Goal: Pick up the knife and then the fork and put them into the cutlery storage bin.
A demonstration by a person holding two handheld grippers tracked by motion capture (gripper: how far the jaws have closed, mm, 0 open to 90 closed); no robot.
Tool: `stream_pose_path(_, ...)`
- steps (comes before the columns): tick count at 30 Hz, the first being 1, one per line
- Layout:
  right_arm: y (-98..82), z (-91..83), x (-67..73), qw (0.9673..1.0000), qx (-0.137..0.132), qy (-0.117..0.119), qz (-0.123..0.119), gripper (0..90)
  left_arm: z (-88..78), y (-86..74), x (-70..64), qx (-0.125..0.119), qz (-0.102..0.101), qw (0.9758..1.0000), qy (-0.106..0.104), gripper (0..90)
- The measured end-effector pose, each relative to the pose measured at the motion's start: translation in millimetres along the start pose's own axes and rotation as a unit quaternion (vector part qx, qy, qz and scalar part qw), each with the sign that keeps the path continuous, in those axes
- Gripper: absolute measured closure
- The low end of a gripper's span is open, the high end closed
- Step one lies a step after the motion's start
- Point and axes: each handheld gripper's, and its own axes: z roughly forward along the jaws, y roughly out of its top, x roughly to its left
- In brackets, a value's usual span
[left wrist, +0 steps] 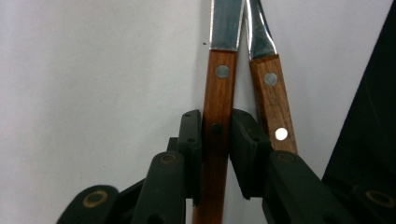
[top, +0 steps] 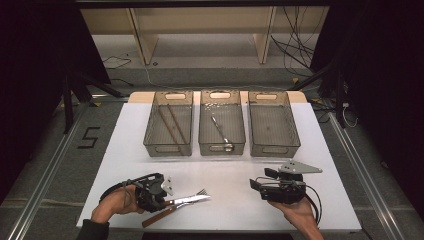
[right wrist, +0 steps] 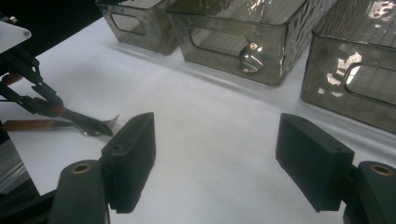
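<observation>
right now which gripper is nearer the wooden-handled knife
Left. The left gripper is clamped on the knife handle; the right gripper hovers open, well off to its side.

Black tools, brass-ringed screws, grey triangular plates, black cables, dark sleeve.

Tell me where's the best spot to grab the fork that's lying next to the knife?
Probably its wooden handle, near the lower rivet. It lies flat on the white table close beside the knife, which the left gripper holds. So come from above, along the handle, jaws either side; the gap beside the knife looks tight.
</observation>
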Motion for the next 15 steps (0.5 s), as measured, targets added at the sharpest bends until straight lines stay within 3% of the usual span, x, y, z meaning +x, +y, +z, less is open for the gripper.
stream_pose_path(8,0.1,0.1,-0.2,1.0000,0.001,0.000,0.000,29.4,-1.1,0.0,-1.5,-0.010,0.014,0.9999,-0.003,75.6)
stream_pose_path(15,0.2,-0.2,0.0,1.0000,0.000,0.000,0.000,29.4,-10.8,3.8,-1.3,-0.037,0.003,0.9990,0.024,75.7)
